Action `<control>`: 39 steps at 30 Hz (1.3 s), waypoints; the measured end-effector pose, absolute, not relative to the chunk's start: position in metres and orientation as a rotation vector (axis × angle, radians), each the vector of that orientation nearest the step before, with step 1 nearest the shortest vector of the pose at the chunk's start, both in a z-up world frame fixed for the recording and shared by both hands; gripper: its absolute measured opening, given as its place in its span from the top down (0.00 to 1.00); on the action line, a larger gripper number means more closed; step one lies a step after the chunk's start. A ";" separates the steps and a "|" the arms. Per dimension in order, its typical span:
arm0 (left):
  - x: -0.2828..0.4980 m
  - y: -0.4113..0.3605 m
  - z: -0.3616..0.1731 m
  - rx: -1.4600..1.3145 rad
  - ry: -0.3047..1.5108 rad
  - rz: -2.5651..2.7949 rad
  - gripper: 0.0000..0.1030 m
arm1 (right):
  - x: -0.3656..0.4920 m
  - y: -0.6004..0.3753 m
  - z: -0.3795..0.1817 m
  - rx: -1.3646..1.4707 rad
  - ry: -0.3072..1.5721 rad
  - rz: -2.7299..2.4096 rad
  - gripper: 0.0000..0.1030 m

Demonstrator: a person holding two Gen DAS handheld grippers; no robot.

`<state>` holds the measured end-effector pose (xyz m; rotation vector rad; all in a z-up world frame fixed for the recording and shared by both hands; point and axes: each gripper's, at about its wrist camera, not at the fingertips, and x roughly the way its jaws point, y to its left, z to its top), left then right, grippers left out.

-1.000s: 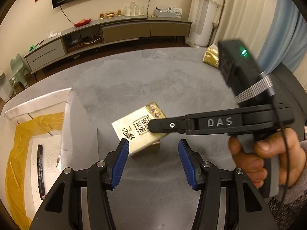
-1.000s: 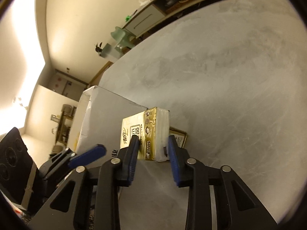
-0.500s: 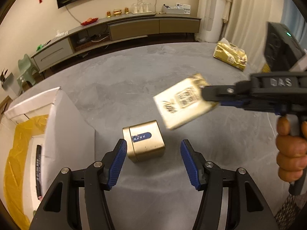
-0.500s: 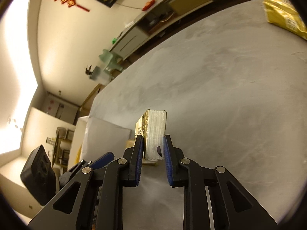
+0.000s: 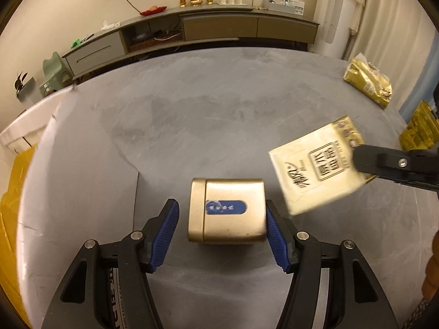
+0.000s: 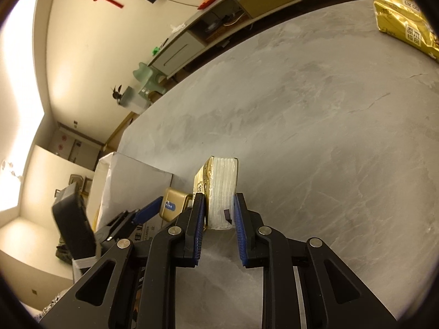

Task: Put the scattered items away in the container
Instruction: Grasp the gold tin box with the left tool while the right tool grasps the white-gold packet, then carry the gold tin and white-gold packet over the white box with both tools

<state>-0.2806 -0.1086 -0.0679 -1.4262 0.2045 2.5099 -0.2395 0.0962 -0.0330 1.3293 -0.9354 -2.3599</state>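
Note:
A gold tin (image 5: 227, 211) with a blue label lies on its side on the grey table (image 5: 219, 104). My left gripper (image 5: 221, 213) is open around it, with a gap at the left pad (image 5: 164, 233). In the air to the right hangs a cream and gold tissue pack (image 5: 315, 172), and my right gripper (image 6: 218, 200) is shut on it. The right wrist view shows the pack (image 6: 219, 186) edge-on between the blue pads, with the tin (image 6: 174, 203) lower left. The white cardboard box (image 5: 68, 150) with a yellow liner (image 5: 13, 164) stands at the left.
A larger gold tissue package (image 5: 367, 82) lies at the table's far right edge, with yellow items (image 5: 419, 126) beyond it. Behind the table, a long low cabinet (image 5: 219, 27) runs along the wall and a green stool (image 5: 55, 68) stands to the left. A hand shows at the right edge.
The right gripper lifted the tissue pack off the gold tin and carried it up and to the right. My left gripper moved forward until the tin sat between its open fingers.

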 end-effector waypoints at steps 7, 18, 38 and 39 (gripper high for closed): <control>-0.283 -0.114 -0.068 -1.410 0.179 2.476 0.50 | -0.239 0.091 -0.038 1.345 -0.914 -2.352 0.79; -0.258 -0.108 -0.043 -1.333 0.197 2.469 0.50 | -0.233 0.089 -0.037 1.336 -0.909 -2.352 0.79; -0.193 -0.124 -0.002 -1.253 0.153 2.463 0.50 | -0.204 0.077 -0.023 1.276 -0.942 -2.341 0.79; -0.189 -0.125 0.000 -1.247 0.147 2.463 0.50 | -0.203 0.076 -0.022 1.274 -0.942 -2.342 0.79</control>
